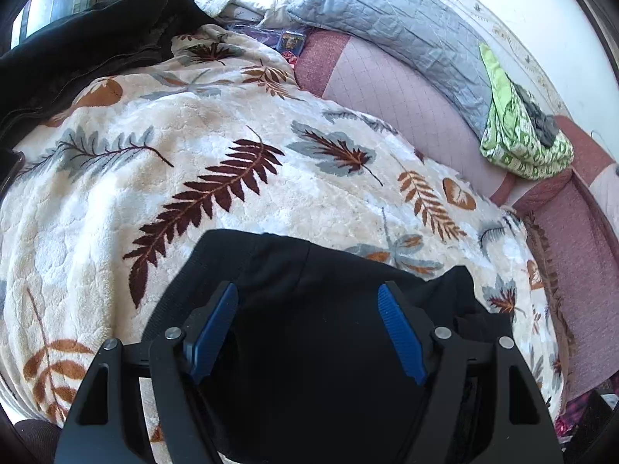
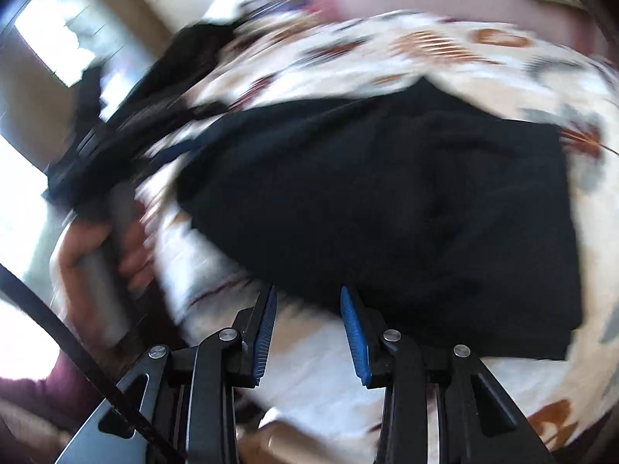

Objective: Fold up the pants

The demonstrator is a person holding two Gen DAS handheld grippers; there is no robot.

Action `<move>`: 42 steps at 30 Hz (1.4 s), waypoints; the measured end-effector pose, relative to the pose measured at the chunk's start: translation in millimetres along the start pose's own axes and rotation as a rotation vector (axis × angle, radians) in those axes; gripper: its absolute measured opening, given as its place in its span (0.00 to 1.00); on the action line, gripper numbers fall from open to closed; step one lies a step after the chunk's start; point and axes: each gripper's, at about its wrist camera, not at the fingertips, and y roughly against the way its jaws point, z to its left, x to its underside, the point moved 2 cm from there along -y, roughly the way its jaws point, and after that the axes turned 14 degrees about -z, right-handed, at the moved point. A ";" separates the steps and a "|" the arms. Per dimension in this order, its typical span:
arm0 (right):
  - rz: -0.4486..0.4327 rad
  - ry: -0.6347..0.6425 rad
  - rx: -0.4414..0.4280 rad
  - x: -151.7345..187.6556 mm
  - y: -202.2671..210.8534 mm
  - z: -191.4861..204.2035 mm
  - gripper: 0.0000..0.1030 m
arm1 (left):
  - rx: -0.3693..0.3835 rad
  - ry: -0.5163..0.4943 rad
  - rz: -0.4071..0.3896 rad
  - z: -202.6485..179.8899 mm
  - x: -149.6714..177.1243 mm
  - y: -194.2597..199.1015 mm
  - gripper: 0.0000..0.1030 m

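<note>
The black pants (image 1: 309,348) lie folded into a compact block on a cream leaf-print blanket (image 1: 193,135). My left gripper (image 1: 307,290) stands wide open right over them, with black cloth below and between its blue pads (image 1: 398,332); no pinch shows. The right wrist view is smeared by motion. There the pants (image 2: 387,201) lie as a dark rectangle ahead of my right gripper (image 2: 308,290). Its pads (image 2: 354,328) stand partly apart with only blanket (image 2: 317,367) beneath them. A person's hand (image 2: 96,239) grips the left tool's handle at the left edge.
A black jacket (image 1: 96,38) is heaped at the blanket's far left. A grey quilted pillow (image 1: 394,27) and a green patterned cloth (image 1: 518,135) rest on the pink mattress (image 1: 387,89) to the right. Bright windows (image 2: 50,38) are at the left.
</note>
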 end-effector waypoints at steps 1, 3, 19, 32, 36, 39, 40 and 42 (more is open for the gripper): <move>-0.006 0.020 -0.026 -1.4 3.8 5.5 0.38 | -0.004 0.009 -0.010 3.0 -2.6 2.2 0.72; -0.078 0.038 0.019 -15.6 16.4 3.5 0.40 | -0.020 0.038 -0.026 11.5 -8.6 6.1 0.72; -0.113 0.066 0.223 -60.2 -14.8 -3.4 0.73 | -0.261 0.400 -0.116 127.2 -35.2 41.3 0.73; 0.070 0.059 -0.035 -126.9 -108.6 93.5 0.81 | -0.314 0.562 -0.224 173.3 -29.4 76.1 0.73; 0.130 0.320 0.021 -103.9 -143.8 150.5 0.81 | -0.323 0.596 -0.245 183.8 -29.7 79.8 0.74; 0.160 0.458 0.077 -83.8 -164.0 168.1 0.81 | -0.335 0.607 -0.260 188.0 -30.1 82.3 0.74; 0.166 0.503 0.106 -78.6 -170.6 171.6 0.81 | -0.337 0.611 -0.264 188.9 -29.9 82.8 0.74; 0.186 0.579 0.177 -70.0 -186.1 177.2 0.84 | -0.342 0.614 -0.268 189.8 -29.8 82.5 0.74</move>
